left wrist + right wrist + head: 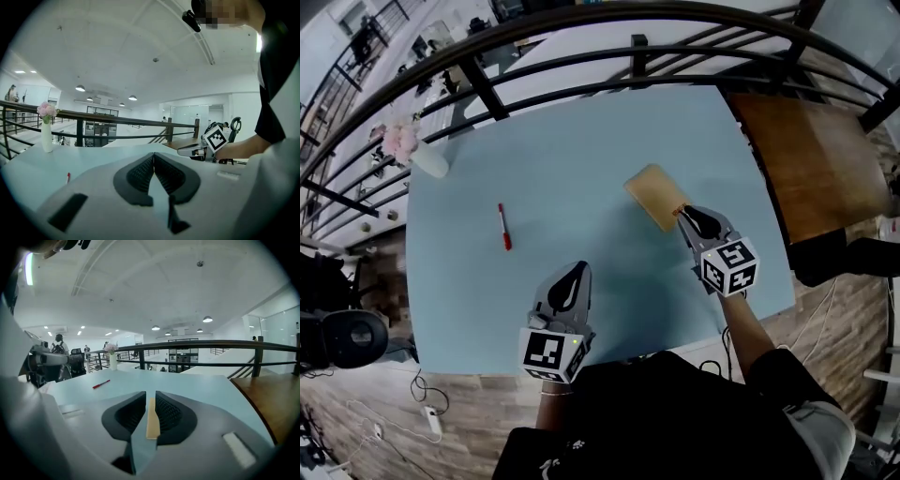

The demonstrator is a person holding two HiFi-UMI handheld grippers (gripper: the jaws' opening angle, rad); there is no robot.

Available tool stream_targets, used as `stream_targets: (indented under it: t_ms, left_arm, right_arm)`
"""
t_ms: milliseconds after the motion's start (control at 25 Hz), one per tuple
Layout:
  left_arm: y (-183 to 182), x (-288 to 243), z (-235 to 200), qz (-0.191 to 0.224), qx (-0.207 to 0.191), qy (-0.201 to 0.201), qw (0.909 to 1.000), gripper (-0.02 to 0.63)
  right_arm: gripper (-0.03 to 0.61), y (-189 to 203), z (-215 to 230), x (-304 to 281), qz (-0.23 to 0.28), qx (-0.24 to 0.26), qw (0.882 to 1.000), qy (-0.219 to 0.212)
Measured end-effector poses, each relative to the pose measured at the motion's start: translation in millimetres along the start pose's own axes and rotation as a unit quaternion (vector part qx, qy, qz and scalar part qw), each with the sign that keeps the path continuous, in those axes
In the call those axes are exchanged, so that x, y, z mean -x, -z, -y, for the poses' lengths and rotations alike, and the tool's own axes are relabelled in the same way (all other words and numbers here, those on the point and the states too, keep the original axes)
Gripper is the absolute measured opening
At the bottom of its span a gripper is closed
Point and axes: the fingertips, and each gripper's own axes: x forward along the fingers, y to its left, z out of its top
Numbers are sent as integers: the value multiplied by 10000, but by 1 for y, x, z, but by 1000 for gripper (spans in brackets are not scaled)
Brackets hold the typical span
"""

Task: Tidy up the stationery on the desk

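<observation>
Tan pouch (656, 195) sits on the light-blue table (581, 141), its near end between the right claw's (687, 215) slightly parted jaws, while the left claw (577, 271) is closed and empty, and a red pen (503, 227) lies well apart.

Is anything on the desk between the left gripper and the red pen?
Nothing visible does. The red pen lies on bare table, ahead and to the left of the left gripper, whose jaws are shut and empty. The tan flat item and the vase sit well off that line.
</observation>
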Motion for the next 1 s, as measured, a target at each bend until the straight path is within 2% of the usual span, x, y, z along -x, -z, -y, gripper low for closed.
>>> stream_targets:
  t_ms: [400, 720, 1000]
  left_arm:
    - [19, -4, -34, -245, 148, -283, 9992, 2]
    - [29, -7, -41, -389, 300, -366, 9981, 2]
    - [32, -4, -44, -413, 325, -446, 9976, 2]
  right_arm:
    - [113, 50, 49, -63, -1076, 177, 9936, 304]
    - [164, 80, 82, -93, -1659, -90, 9854, 373]
    - [195, 101, 92, -99, -2055, -219, 9777, 385]
